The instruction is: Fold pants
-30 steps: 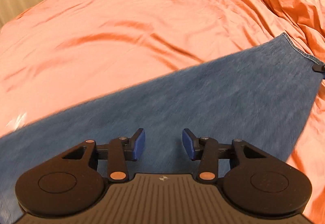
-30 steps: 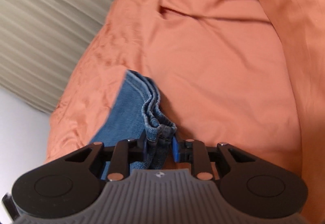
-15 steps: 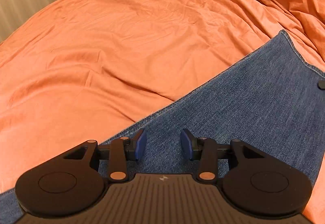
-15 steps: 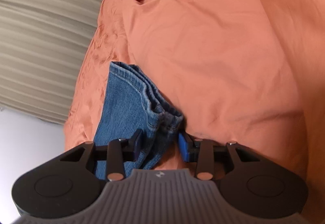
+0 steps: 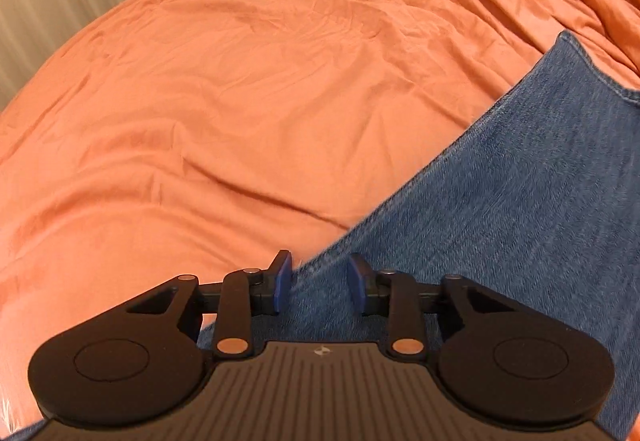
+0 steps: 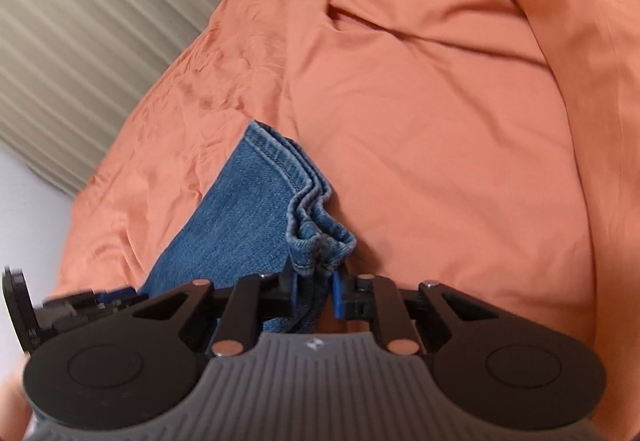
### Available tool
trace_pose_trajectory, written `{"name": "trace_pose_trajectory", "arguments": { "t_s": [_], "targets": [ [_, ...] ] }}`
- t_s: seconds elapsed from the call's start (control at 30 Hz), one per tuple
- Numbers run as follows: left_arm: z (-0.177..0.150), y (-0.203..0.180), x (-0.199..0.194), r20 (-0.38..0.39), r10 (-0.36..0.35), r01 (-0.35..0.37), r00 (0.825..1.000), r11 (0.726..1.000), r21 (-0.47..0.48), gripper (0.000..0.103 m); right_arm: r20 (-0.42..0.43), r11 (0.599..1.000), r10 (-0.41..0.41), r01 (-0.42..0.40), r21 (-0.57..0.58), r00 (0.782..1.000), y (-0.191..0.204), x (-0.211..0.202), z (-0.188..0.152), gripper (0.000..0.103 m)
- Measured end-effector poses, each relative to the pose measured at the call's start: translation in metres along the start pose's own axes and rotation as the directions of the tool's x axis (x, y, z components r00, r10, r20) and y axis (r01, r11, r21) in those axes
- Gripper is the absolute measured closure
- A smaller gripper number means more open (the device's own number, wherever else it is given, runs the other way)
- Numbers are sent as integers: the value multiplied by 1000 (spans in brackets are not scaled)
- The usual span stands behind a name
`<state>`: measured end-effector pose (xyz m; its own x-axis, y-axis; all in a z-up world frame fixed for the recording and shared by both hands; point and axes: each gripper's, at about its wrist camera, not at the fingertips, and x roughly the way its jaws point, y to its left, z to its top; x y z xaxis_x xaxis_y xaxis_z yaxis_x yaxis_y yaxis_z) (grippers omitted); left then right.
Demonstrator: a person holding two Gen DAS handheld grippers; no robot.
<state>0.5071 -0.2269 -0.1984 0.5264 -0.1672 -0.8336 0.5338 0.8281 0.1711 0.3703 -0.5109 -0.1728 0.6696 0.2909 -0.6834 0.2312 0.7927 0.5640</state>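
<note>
As right tool [image 6: 314, 291] closes on pants [image 6: 248, 217], pad contact unclear.

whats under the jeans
The jeans lie on an orange bedsheet that shows all around them. What the denim itself covers, and any layers folded beneath, cannot be seen.

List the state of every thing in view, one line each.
jeans: lying flat on the bed, hem layers stacked and bunched at the right gripper.
left gripper: jaws closing, the jeans' side edge between them, pads not yet pressing.
right gripper: jaws closing on the bunched hem.
orange duvet: spread over the bed, wrinkled.
curtain: hanging drawn, pleated.
</note>
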Motion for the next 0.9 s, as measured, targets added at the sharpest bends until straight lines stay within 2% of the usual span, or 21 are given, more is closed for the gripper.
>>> {"name": "trace_pose_trajectory", "arguments": {
  "t_s": [0.13,0.23,0.33,0.47,0.67,0.87,0.9],
  "targets": [
    [6,-8,15,-17,5,-5,1000,1000,20,77,-1,998,-22,22,-53,1000,8,-4,5,93],
    [7,-8,15,-12,13,-12,1000,1000,15,78,11,989,-48,49,-143,999,23,-9,7,94],
    [3,-4,2,19,12,-12,1000,1000,-7,74,30,968,-70,75,-239,997,43,-18,9,95],
    [-6,1,-29,51,-5,7,999,1000,-27,74,49,933,-91,102,-346,995,69,-33,13,96],
    [-38,-21,-72,25,-108,106,994,992,67,75,89,856,-107,137,-499,990,112,-52,12,96],
    [-76,-64,-104,42,-219,212,975,969,126,76,109,825,-92,137,-548,990,144,-67,12,96],
    [-81,-70,-104,25,-233,228,972,966,123,76,112,821,-89,136,-554,990,150,-70,12,96]
  ]
}}
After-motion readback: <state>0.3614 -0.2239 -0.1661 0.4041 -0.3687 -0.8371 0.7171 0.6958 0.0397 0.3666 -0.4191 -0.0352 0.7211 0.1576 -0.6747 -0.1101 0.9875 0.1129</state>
